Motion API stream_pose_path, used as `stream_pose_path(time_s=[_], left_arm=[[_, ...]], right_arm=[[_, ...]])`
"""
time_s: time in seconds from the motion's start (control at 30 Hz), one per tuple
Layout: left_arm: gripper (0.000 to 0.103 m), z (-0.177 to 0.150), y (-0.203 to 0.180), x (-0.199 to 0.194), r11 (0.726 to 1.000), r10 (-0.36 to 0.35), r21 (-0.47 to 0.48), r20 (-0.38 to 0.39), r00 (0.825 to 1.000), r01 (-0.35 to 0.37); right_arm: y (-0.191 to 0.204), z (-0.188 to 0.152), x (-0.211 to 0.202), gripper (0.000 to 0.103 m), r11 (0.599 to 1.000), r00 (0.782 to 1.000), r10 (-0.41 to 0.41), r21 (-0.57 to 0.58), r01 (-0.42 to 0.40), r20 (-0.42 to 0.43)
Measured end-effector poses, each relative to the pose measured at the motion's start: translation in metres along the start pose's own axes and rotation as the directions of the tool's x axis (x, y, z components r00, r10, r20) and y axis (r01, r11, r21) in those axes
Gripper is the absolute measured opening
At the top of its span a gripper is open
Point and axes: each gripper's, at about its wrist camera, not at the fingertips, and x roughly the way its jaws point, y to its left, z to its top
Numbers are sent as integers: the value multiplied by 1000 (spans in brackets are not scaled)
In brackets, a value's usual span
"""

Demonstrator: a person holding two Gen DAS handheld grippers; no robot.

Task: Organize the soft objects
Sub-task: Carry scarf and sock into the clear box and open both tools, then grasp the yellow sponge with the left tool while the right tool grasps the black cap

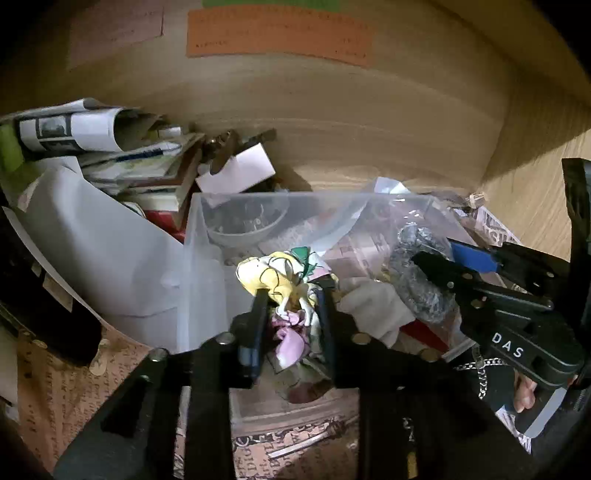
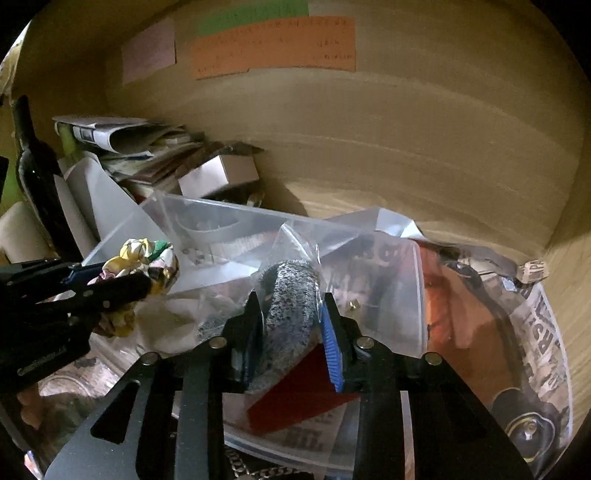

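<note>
Closest to the left wrist lens, the left gripper (image 1: 290, 295) has its two black fingers pinched on a crumpled floral cloth of yellow, pink, white and green (image 1: 280, 280), which bunches up between the pads and pokes out above them. The cloth is held over the front wall of a clear rectangular plastic storage bin (image 1: 192, 258). In the right wrist view the same cloth (image 2: 147, 258) shows at the tip of the left gripper (image 2: 122, 284), over the bin's left side.

The right gripper (image 2: 291, 317) is closed on a speckled grey knitted fabric roll inside a clear plastic bag (image 2: 291, 295); one black finger and one blue-padded finger (image 2: 330, 343) press its sides. The roll lies in the bin (image 2: 221, 210) atop newspaper pages, with a red piece (image 2: 295, 391) just below it.

Behind the bin, a heap of folded newspapers and magazines (image 1: 110, 147) leans against the wooden back panel (image 1: 369, 129), which bears an orange paper note (image 1: 277, 33).
</note>
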Motion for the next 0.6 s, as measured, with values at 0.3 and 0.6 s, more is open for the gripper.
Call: stream_pose_path(time_s=[0.3, 0.6], left_arm=[[52, 0, 0, -20, 1000, 0, -4, 36, 999, 0], [69, 1, 3, -73, 1000, -18, -19, 153, 988, 21]], right_arm=[[2, 3, -20, 69, 1000, 999, -6, 4, 5, 44], [8, 2, -83, 81, 1000, 981, 11, -6, -10, 194]])
